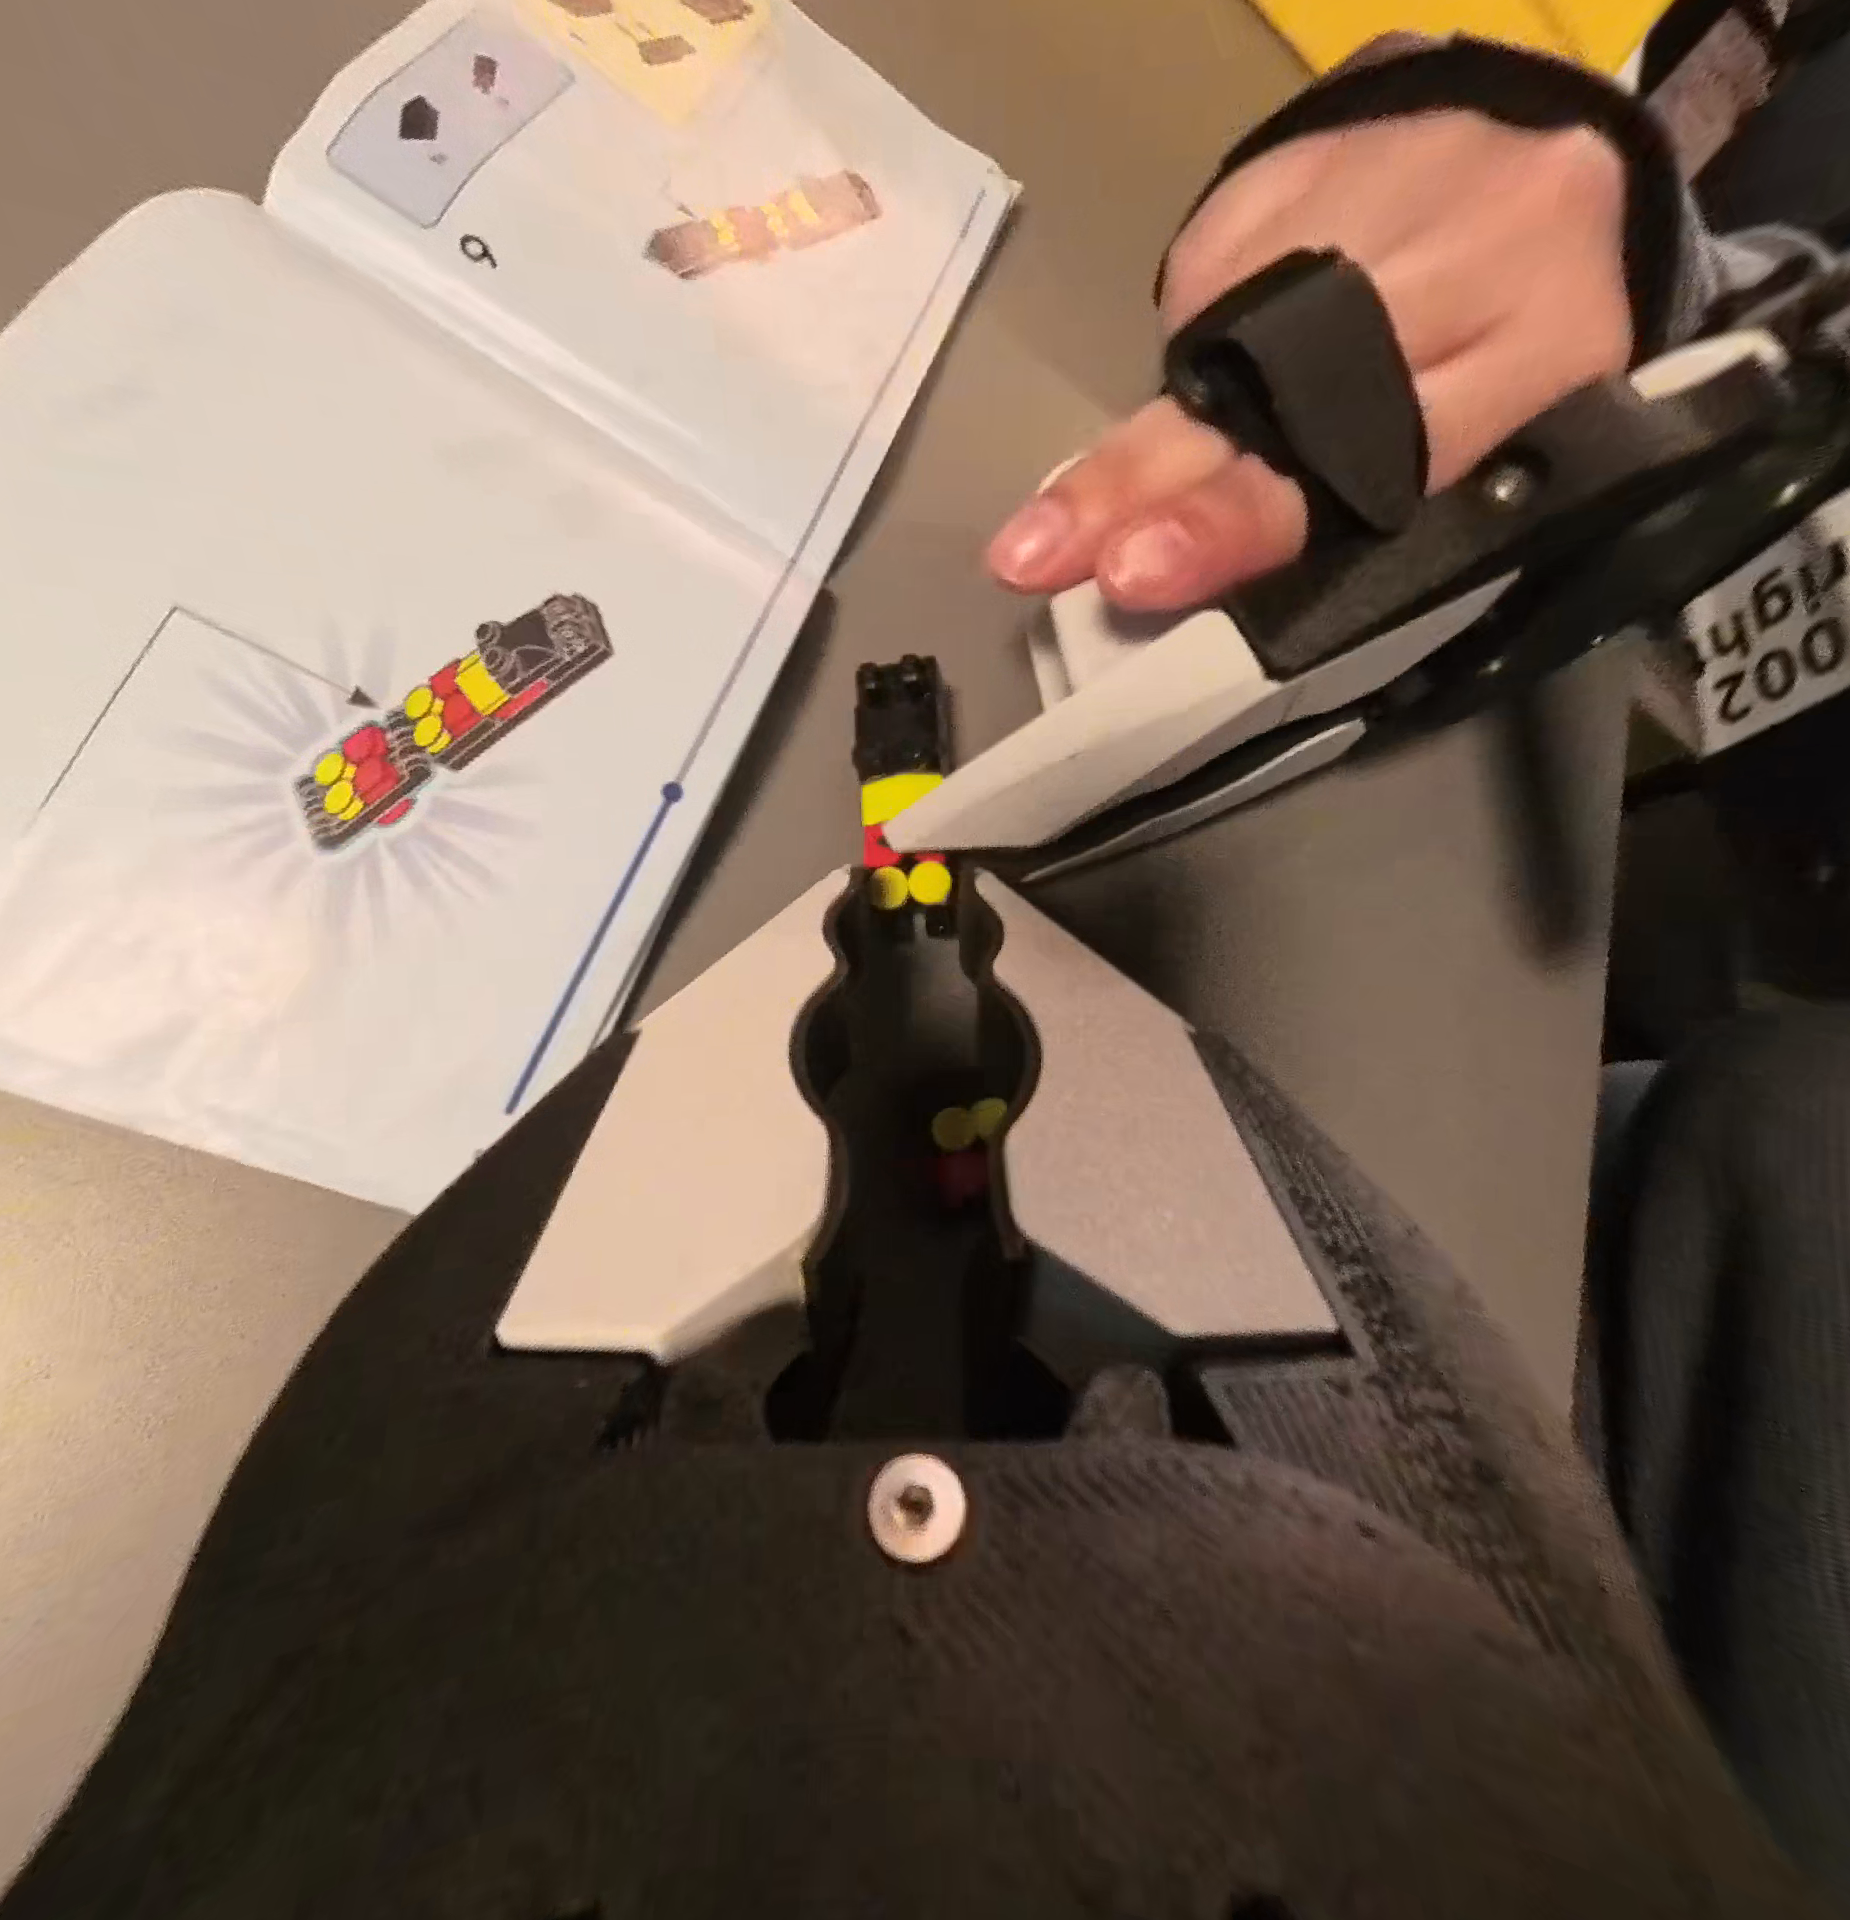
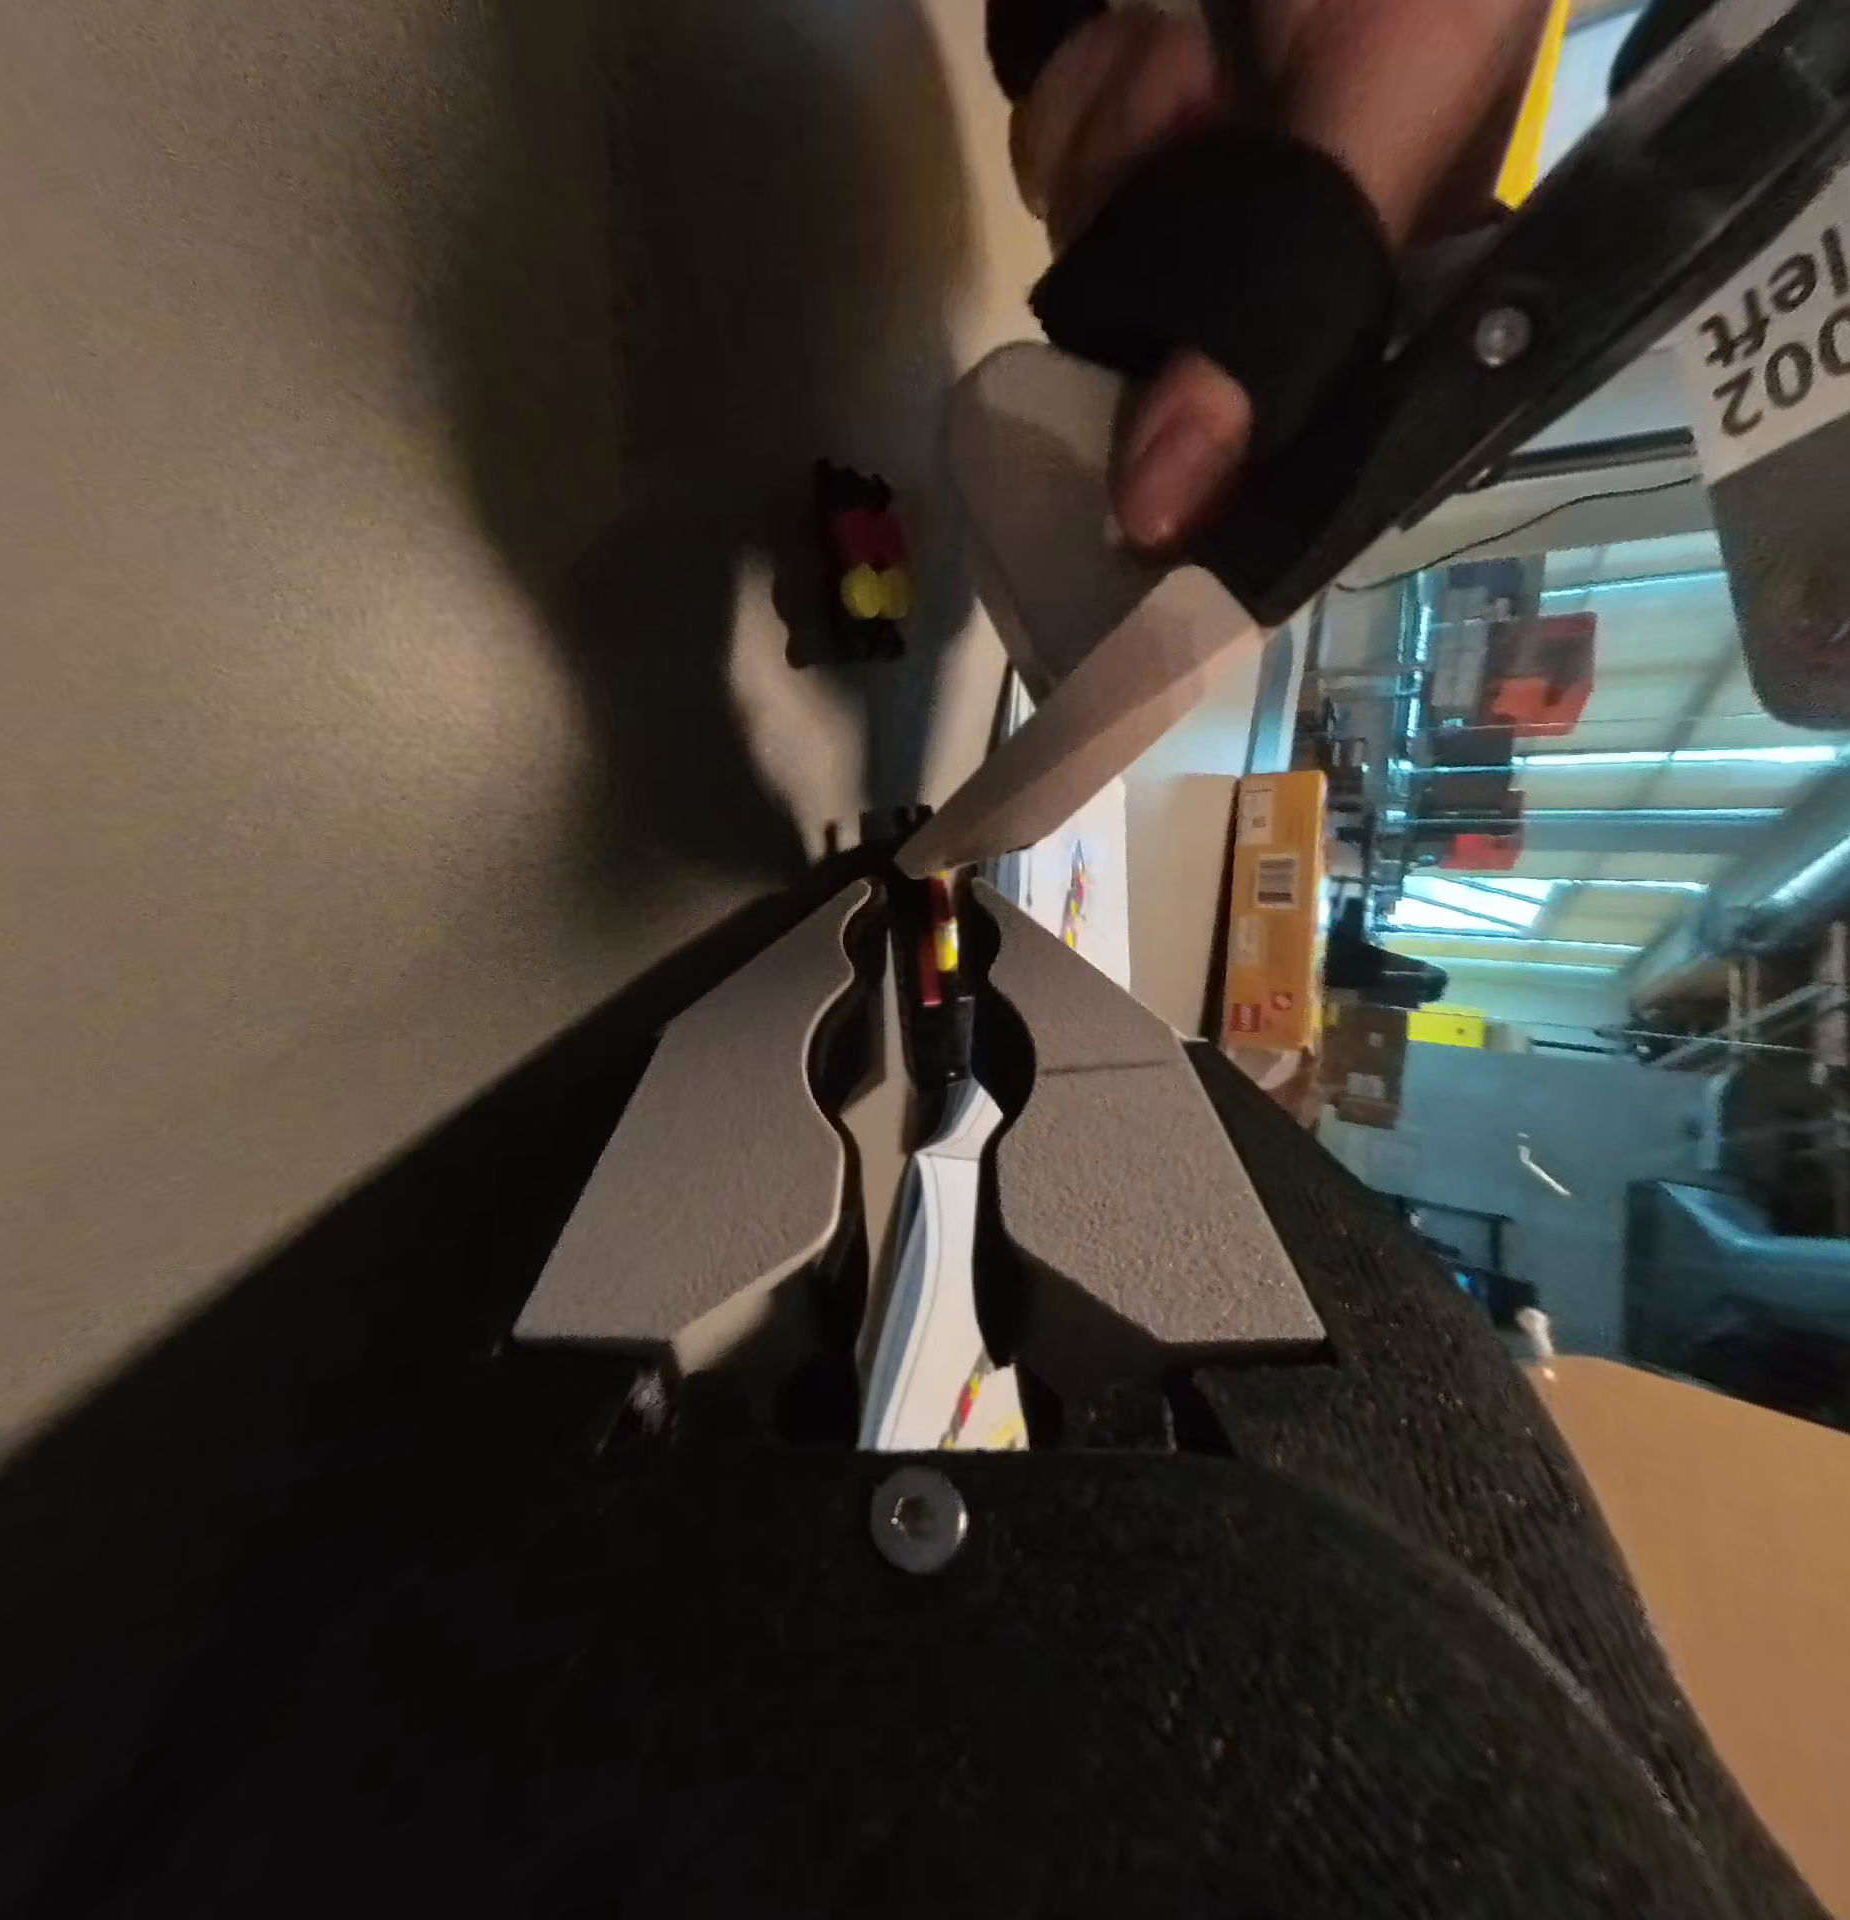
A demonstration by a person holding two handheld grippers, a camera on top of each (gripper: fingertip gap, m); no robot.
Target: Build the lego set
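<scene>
L gripper [image 1: 908, 881]: grey pads only a crack apart, tips pinched on the near end of a long black lego strip with yellow and red pieces on top [image 1: 900, 774]. The strip sticks out past the tips toward 12 o'clock, off the table.

R gripper [image 1: 905, 836] comes in from 3 o'clock. Its white pointed finger [image 1: 1087, 769] touches the strip's right edge at the red/yellow bricks. In the right wrist view its own pads sit w/ a narrow gap and the strip [image 2: 931, 956] shows in that gap. Can't tell if R actually clamps it or just touches.

R hand w/ black strap [image 1: 1399, 343] at 2 o'clock, fingertips resting on the gripper's white body. L hand [image 2: 1191, 260], also strapped, at 1 o'clock in the right wrist view.

A second, short black lego piece w/ red brick and two yellow studs [image 2: 861, 577] lies on the grey-tan tabletop [image 2: 277, 520] at 12 o'clock from R's tips, apart from both grippers.

Open white instruction booklet [image 1: 401, 499] lies flat at 10 o'clock of L gripper. Yellow cardboard box [image 2: 1276, 914] stands at 3 o'clock, bg.
</scene>
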